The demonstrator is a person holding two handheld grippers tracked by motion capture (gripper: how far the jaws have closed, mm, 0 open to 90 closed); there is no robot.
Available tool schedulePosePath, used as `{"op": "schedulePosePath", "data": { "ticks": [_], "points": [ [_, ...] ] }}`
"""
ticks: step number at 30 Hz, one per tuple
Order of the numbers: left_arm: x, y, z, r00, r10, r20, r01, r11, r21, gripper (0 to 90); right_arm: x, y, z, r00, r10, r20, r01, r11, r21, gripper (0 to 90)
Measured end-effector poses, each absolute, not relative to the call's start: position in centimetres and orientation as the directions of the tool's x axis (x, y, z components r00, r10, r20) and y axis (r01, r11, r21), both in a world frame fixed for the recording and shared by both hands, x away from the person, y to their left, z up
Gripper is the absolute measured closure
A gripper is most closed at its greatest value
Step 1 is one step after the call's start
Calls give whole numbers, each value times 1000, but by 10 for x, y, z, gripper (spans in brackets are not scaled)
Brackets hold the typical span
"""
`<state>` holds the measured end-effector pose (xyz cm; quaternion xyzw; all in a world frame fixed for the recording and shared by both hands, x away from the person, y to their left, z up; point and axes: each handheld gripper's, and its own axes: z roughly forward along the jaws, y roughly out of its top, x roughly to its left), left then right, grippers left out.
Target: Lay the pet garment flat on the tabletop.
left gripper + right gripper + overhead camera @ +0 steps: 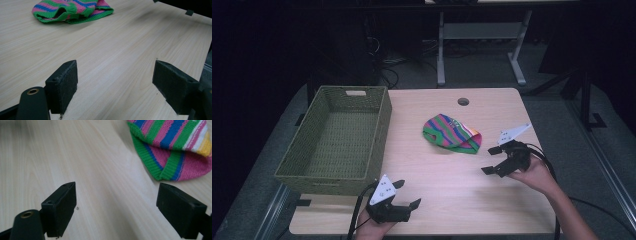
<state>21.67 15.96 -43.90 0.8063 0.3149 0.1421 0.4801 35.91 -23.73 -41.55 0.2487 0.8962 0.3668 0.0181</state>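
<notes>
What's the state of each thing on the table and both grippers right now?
basket: upright, nothing inside it
striped knit hat: crumpled flat on the table, ungripped
left gripper: open, holding nothing, near the table's front edge
right gripper: open, holding nothing, just right of the hat

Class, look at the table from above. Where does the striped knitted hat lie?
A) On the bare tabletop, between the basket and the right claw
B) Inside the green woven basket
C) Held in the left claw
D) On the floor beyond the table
A: the hat lies flat on the table, to the right of the basket and left of the right claw, whose jaws are spread with nothing between them.
</notes>
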Motion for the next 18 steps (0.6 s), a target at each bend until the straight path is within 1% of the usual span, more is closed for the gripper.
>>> {"op": "schedulePosePath", "data": {
  "ticks": [1, 4, 8, 12, 18],
  "points": [
    [217, 160, -439, 764, 641, -67, 368, -348, 862, 200, 359, -237, -416, -876, 459, 150, 433, 607, 667, 149],
    [216, 162, -438, 760, 646, -68, 368, -342, 864, 200, 377, -228, -413, -870, 462, 175, 455, 612, 646, 149],
    [216, 163, -438, 757, 650, -69, 366, -334, 868, 201, 387, -220, -411, -870, 463, 169, 455, 624, 636, 149],
    [217, 164, -438, 758, 649, -68, 367, -337, 867, 201, 404, -208, -407, -871, 456, 184, 464, 639, 614, 149],
    [216, 164, -437, 762, 645, -54, 359, -351, 865, 201, 422, -202, -401, -864, 464, 195, 478, 633, 610, 148]
  ]
}}
